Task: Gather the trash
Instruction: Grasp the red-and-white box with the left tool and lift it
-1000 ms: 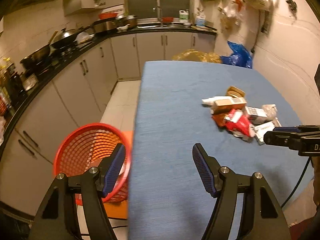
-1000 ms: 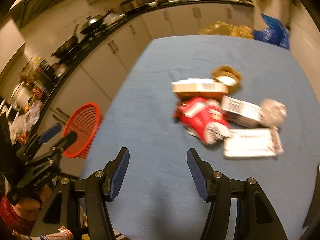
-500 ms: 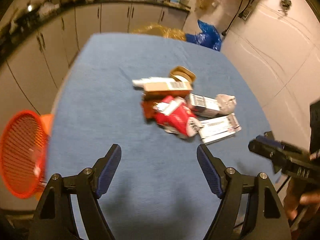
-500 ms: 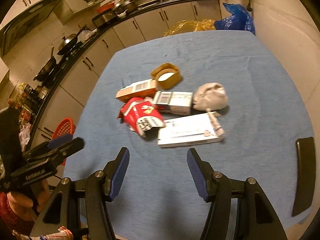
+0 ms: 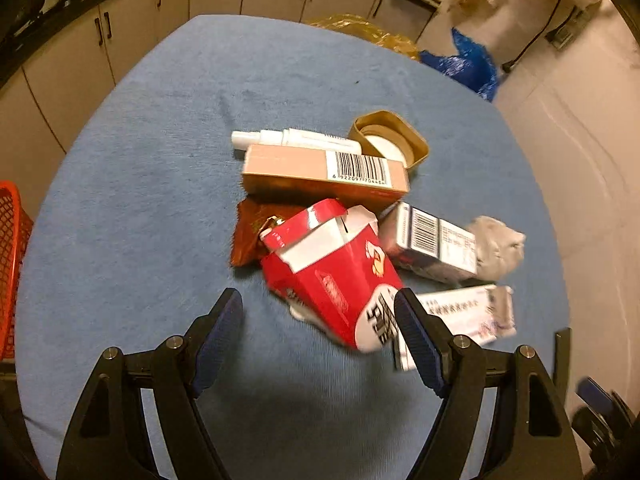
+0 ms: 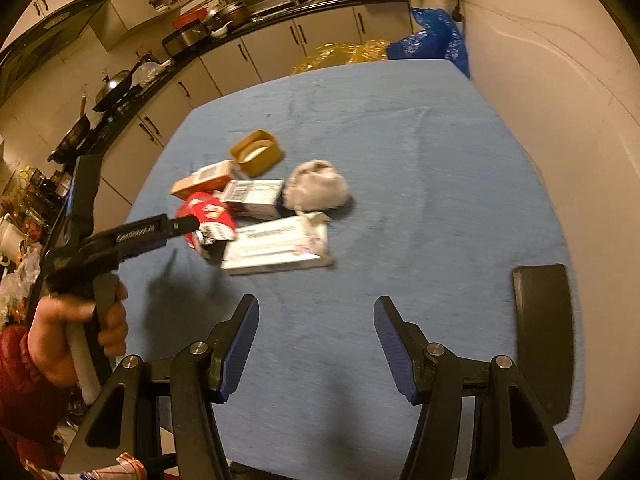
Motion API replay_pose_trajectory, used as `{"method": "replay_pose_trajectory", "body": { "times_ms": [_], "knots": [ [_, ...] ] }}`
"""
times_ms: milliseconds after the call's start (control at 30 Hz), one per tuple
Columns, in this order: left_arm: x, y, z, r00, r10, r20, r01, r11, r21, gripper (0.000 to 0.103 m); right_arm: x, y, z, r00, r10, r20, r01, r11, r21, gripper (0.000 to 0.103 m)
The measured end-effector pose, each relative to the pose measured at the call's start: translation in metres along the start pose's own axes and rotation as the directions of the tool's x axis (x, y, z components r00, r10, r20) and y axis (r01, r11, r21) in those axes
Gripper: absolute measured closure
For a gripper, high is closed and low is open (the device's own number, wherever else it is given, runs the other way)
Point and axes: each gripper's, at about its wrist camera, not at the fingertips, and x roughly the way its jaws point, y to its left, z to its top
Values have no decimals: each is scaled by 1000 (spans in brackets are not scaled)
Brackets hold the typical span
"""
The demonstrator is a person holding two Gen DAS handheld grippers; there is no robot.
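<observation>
Swung from the red basket (image 5: 10,264) toward the trash, our left tool (image 5: 318,310) hangs open above the red carton (image 5: 332,268); our right tool (image 6: 316,320) gapes empty over the blue surface (image 6: 400,152).

a blue-covered table (image 6: 400,128) is seen ahead of the tools under warm, dim light. beyond it and to the left, pale cabinets (image 6: 256,60) are topped by a dark counter (image 6: 224,36) crowded with pans. a plain wall (image 6: 540,60) is seen to the right.
</observation>
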Motion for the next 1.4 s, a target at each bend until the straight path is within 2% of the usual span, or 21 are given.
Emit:
{"method": "replay_pose_trajectory", "body": {
  "times_ms": [167, 300, 333, 400, 433, 600, 833, 1067, 1100, 1200, 1233, 1300, 1400],
  "knots": [
    [25, -10, 9, 999, 44, -20, -45, 999, -16, 25, -4, -22, -3, 1000, 0, -9, 1, 1000, 5, 39],
    [32, -14, 12, 998, 54, 16, -54, 999, -8, 26, 0, -25, 2, 999, 37, -18, -37, 999, 2, 41],
    [32, -13, 11, 998, 51, 24, -51, 999, -2, 29, 4, -25, 6, 998, 51, -22, -51, 999, -1, 45],
    [27, -11, 9, 999, 22, 41, -22, 1000, 3, 46, 11, -22, 12, 997, 76, -28, -76, 997, -2, 49],
    [25, -10, 8, 999, 25, 47, -25, 1000, 10, 50, 14, -20, 15, 996, 80, -30, -80, 997, -4, 51],
    [7, -1, -10, 999, 4, 46, -7, 998, 58, 59, 44, -6, 35, 991, 119, -57, -121, 992, -34, 60],
    [-28, 13, -47, 997, 2, 79, -11, 993, 117, 59, 89, 20, 48, 989, 106, -100, -120, 982, -144, 61],
    [-51, 33, -61, 993, 19, 117, -32, 994, 103, 59, 118, 43, 57, 985, 123, -122, -149, 961, -233, 61],
    [-54, 35, -61, 992, 21, 123, -33, 994, 100, 59, 121, 44, 58, 985, 118, -124, -146, 959, -242, 64],
    [-62, 40, -63, 990, 27, 138, -40, 995, 93, 59, 130, 46, 59, 984, 102, -144, -137, 956, -258, 79],
    [-65, 42, -64, 989, 29, 144, -43, 995, 90, 59, 130, 46, 59, 983, 108, -150, -143, 957, -253, 87],
    [-69, 45, -65, 987, 43, 155, -57, 994, 89, 59, 128, 47, 58, 979, 123, -163, -160, 957, -243, 95],
    [-73, 49, -66, 986, 46, 162, -60, 995, 82, 59, 117, 49, 54, 982, 121, -148, -153, 961, -232, 97]
  ]
}}
